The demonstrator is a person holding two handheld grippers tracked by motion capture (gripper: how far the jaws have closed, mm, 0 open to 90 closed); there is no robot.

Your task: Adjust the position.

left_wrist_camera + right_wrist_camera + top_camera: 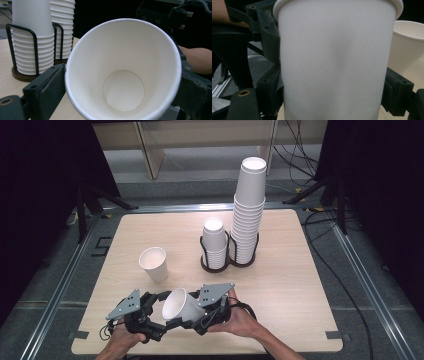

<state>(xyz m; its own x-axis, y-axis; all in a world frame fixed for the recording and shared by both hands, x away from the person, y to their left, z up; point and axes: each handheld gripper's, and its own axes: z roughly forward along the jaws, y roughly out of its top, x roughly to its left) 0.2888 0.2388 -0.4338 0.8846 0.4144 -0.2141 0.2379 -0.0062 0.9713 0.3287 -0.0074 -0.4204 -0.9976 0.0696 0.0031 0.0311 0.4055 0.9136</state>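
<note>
While the high view hides it, the cup's (pixel 334 65) wall looks dented.

White paper cup (pixel 181 307) was off the tabletop, lying tilted on its side above the near edge, left of centre. Mouth faced left and slightly up, base to the right. Inside was clean and empty, round bottom visible. Wall showed a shallow dent on one side.
</note>
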